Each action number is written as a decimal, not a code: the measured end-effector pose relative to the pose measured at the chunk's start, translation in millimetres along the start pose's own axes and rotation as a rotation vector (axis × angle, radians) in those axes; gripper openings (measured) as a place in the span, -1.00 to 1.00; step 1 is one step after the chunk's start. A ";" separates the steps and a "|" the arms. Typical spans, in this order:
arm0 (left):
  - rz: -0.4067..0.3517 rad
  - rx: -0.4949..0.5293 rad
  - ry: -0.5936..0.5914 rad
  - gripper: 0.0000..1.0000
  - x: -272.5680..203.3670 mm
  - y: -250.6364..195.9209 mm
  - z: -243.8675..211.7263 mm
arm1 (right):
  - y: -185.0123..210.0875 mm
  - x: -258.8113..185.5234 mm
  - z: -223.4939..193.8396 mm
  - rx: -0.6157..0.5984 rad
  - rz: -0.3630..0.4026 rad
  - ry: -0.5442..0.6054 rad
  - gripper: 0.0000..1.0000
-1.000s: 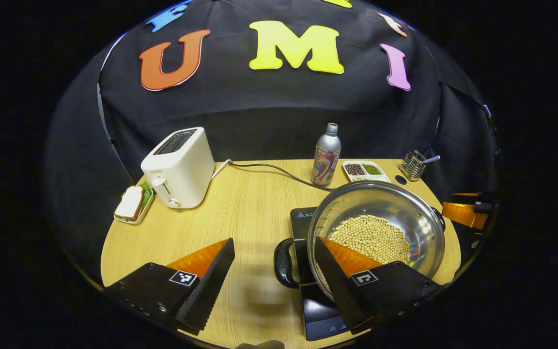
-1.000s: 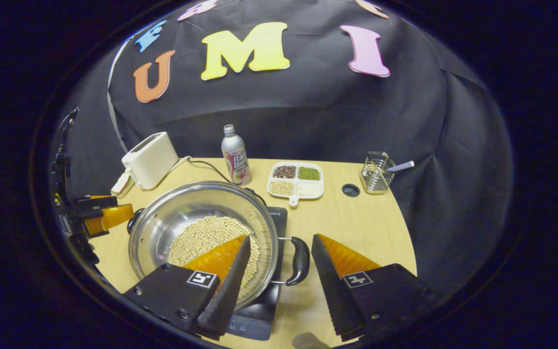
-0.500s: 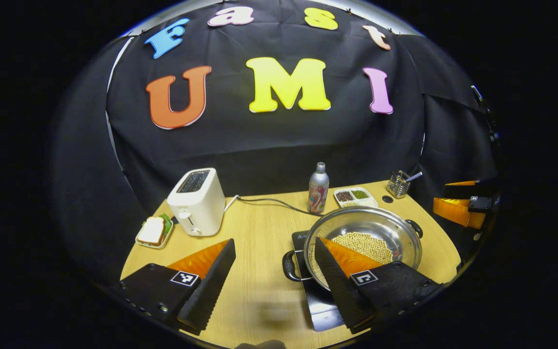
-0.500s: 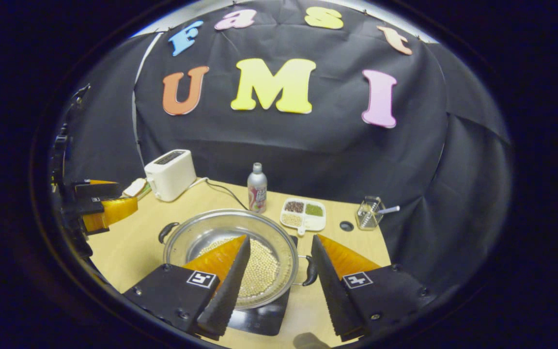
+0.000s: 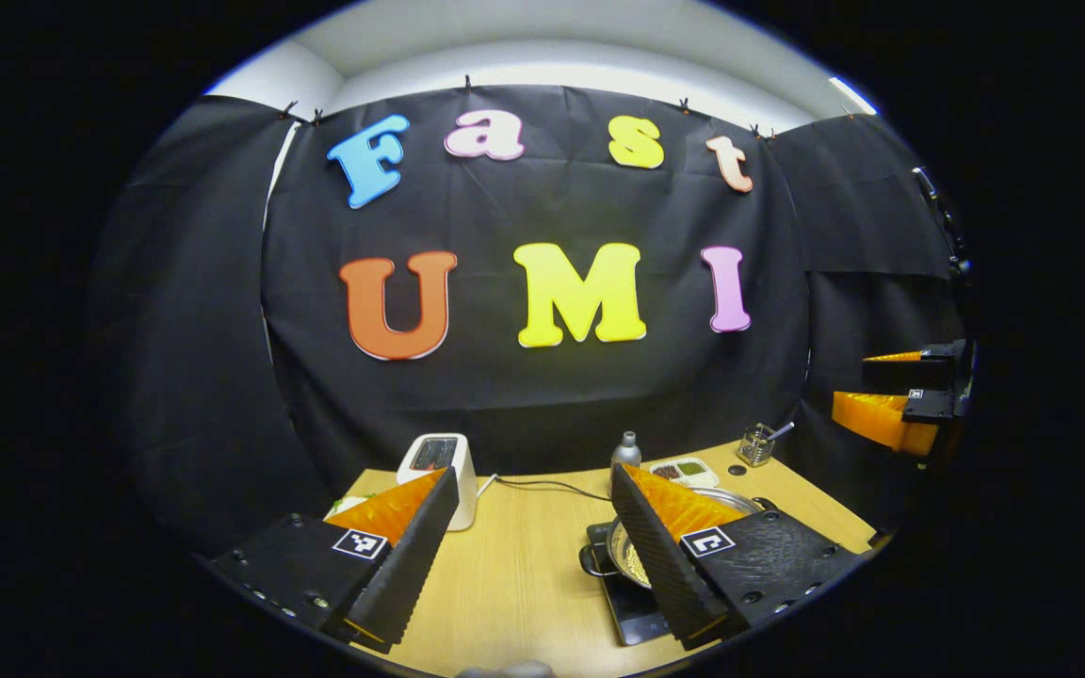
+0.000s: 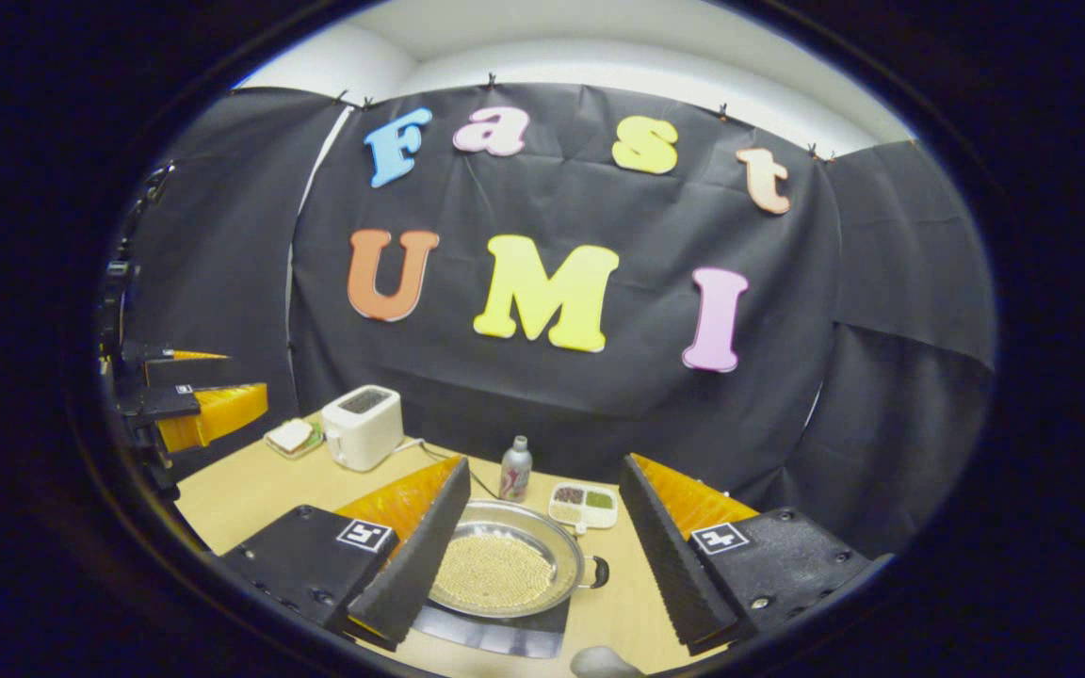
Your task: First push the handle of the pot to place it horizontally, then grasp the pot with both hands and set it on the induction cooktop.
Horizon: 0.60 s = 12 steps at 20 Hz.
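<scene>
Now one pot point(image 6: 505, 573), one cooktop point(image 6: 495, 636), two handles, one toaster point(image 6: 363, 427).

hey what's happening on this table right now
A person holds a gripper in each hand. Both the left gripper and the right gripper are open, raised above the wooden table and holding nothing. The steel pot, with beans inside, sits on the black induction cooktop. A toaster, a bottle and a divided dish stand behind it.
</scene>
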<state>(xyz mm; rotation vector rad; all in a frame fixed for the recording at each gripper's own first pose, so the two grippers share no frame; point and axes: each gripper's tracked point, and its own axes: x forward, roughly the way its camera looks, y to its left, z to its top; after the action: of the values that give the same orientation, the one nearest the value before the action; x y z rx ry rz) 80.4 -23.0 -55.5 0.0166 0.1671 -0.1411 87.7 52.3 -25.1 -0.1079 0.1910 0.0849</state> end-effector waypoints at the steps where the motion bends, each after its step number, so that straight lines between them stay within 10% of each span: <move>1: 0.004 0.001 -0.019 0.94 -9.2 5.2 8.7 | 3.5 -12.6 10.8 0.023 -0.001 -0.024 1.00; 12: 0.061 -0.021 -0.136 0.94 -88.9 45.4 64.9 | -10.6 -93.4 65.9 0.196 -0.060 -0.170 1.00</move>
<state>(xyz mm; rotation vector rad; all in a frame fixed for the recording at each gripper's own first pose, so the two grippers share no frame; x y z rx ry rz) 10.7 32.4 23.5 -0.0084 0.0322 -0.0791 9.5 42.5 58.4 0.0889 0.0260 0.0154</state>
